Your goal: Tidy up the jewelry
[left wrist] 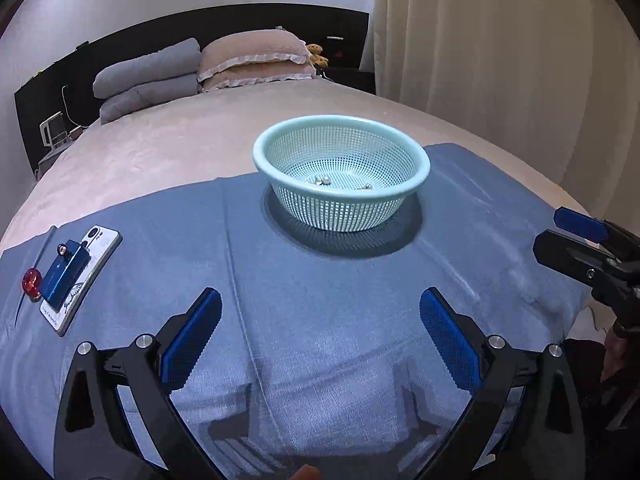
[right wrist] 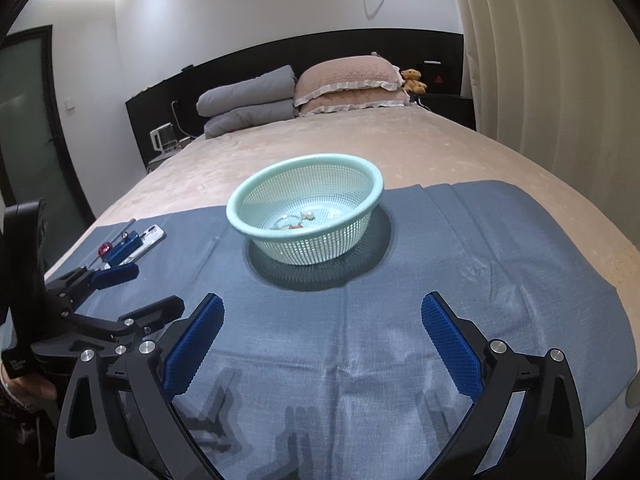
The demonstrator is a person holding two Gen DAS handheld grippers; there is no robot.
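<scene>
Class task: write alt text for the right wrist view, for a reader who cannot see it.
A mint green mesh basket holding a few small jewelry pieces sits on a blue cloth spread over a bed. The open right gripper fills the foreground, empty; the left gripper shows at the left edge.

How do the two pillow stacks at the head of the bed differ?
The grey stack is plain, rolled and bulky, lying on the left; the pink stack has white frilled edges, looks flatter, and lies on the right beside the teddy bear. Both are two-high and sit against the dark headboard.
</scene>
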